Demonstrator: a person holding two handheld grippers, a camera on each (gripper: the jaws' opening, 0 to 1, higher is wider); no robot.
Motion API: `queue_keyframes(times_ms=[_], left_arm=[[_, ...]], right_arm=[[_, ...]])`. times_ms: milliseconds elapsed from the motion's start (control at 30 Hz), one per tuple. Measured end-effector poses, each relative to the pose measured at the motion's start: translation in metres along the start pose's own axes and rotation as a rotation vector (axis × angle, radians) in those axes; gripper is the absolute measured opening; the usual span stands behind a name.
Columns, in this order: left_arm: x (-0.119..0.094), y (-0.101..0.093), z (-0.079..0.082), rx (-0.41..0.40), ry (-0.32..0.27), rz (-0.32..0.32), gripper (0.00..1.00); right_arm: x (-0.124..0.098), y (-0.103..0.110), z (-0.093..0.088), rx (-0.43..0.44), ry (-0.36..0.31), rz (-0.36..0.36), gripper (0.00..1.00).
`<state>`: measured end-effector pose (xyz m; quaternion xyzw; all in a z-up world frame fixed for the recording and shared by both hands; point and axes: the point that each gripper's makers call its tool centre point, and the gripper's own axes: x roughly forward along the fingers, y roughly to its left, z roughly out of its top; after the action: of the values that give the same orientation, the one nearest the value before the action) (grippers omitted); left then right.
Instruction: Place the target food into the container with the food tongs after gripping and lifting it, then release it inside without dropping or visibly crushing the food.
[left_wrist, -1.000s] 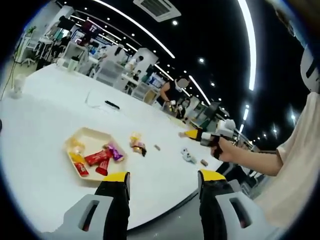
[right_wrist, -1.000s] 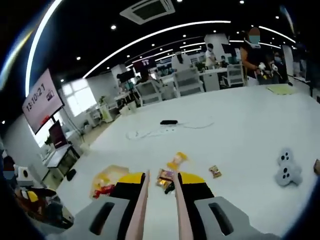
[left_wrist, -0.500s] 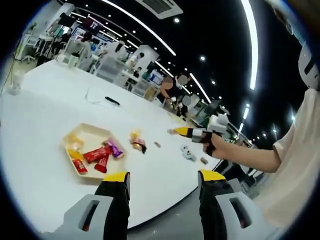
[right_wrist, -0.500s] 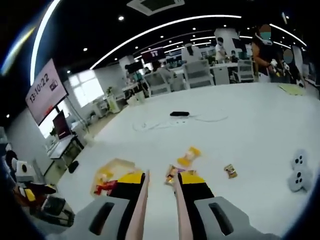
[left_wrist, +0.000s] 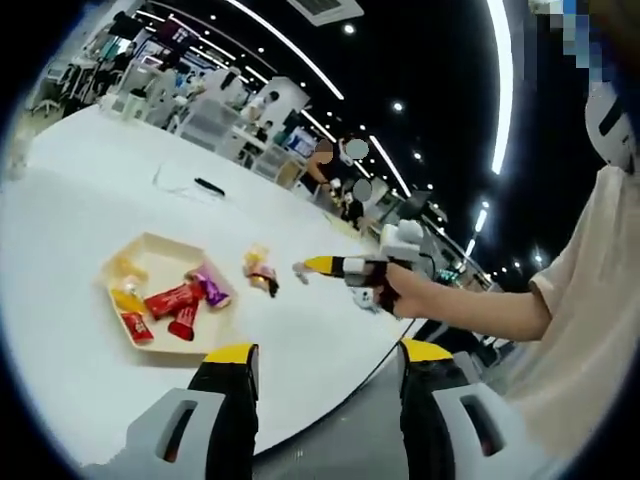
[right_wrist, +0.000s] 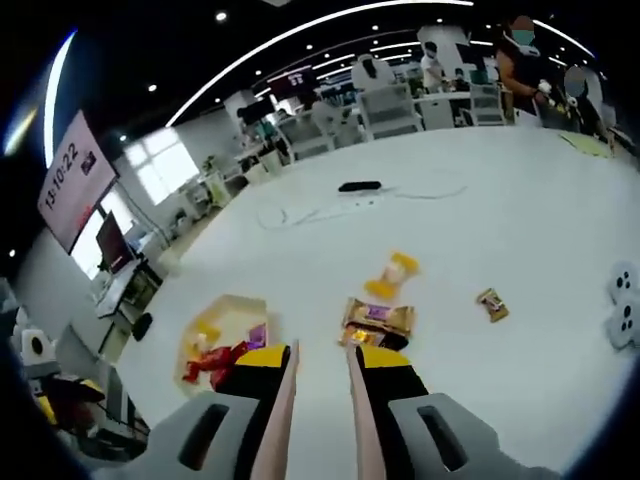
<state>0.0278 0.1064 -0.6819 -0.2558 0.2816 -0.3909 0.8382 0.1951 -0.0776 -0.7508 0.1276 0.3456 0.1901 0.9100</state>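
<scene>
Your right gripper (right_wrist: 318, 352) holds pale food tongs between nearly closed jaws; your left gripper (left_wrist: 318, 356) hangs open, empty. The gold-wrapped snack packet (right_wrist: 378, 319) lies just beyond the tong tips, right of the cream tray (right_wrist: 222, 313). It looks light, crinkly and slippery: pinch gently across its middle.

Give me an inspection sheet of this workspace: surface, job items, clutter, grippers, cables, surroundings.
Surface: white table.
Job's things: beige tray holding wrapped snacks; tongs between the right gripper's jaws; gold packet and yellow packet loose on the table.
Clutter: small wrapped sweet, white toy, black device.
Grippers: left gripper open; right gripper shut on tongs.
Cables: white cable.
Surroundings: office desks, people, wall clock screen.
</scene>
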Motion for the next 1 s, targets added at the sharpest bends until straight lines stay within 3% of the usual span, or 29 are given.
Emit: queue_keyframes(times_ms=[467, 1000], left_arm=[[0.004, 0.012, -0.007, -0.013, 0.029, 0.021, 0.57], [0.008, 0.025, -0.014, -0.043, 0.052, 0.043, 0.56]], right_arm=[[0.023, -0.006, -0.007, 0.023, 0.022, -0.012, 0.25], [0.05, -0.026, -0.023, 0.037, 0.061, -0.09, 0.25]])
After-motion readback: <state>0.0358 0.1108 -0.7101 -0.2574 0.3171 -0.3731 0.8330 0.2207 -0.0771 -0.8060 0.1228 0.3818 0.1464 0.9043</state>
